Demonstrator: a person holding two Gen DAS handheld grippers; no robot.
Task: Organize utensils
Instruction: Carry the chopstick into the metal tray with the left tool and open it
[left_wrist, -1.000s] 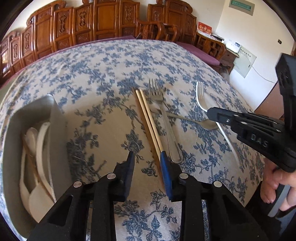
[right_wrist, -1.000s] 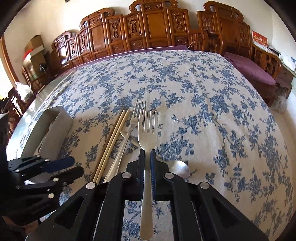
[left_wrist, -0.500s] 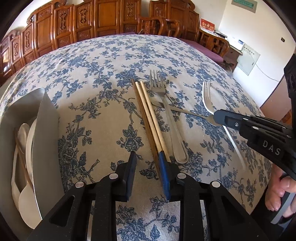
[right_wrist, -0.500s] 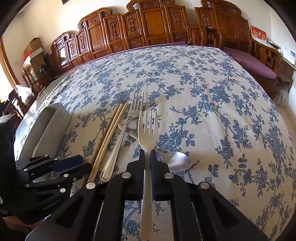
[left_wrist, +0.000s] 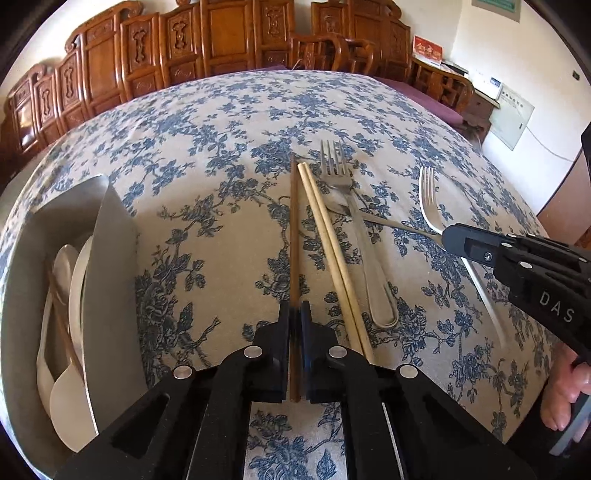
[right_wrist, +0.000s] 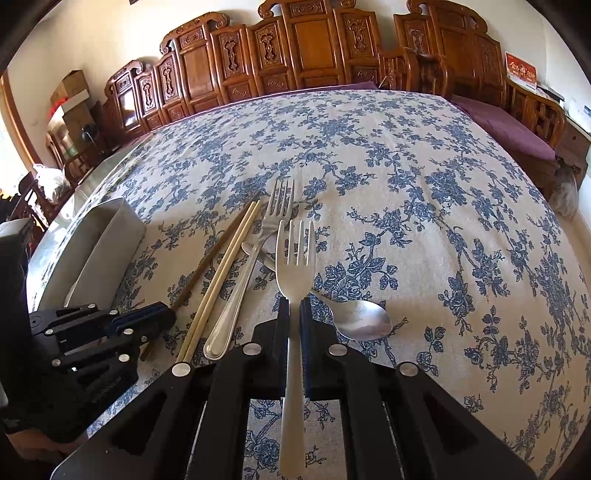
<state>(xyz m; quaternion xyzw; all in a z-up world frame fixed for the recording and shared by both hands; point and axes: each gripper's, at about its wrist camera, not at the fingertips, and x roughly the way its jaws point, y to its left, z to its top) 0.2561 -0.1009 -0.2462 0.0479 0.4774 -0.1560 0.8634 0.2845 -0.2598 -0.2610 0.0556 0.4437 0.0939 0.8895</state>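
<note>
My left gripper (left_wrist: 294, 314) is shut on a dark brown chopstick (left_wrist: 294, 229) that lies on the floral tablecloth and points away. A pair of pale chopsticks (left_wrist: 328, 243) and a steel fork (left_wrist: 354, 236) lie just right of it, with a steel spoon (right_wrist: 354, 314) under the fork. My right gripper (right_wrist: 294, 306) is shut on a second steel fork (right_wrist: 295, 258), held above the cloth, tines forward. It also shows in the left wrist view (left_wrist: 430, 199). The left gripper shows in the right wrist view (right_wrist: 162, 314).
A grey metal utensil tray (left_wrist: 107, 266) stands at the left, holding white spoons (left_wrist: 66, 369) and a brown stick. Carved wooden chairs (right_wrist: 295, 48) line the far side of the table. The table's right edge drops off near a purple bench (right_wrist: 509, 129).
My left gripper was open beside the chopsticks; it has closed on the dark brown chopstick. The right gripper still holds its fork and has barely moved.
</note>
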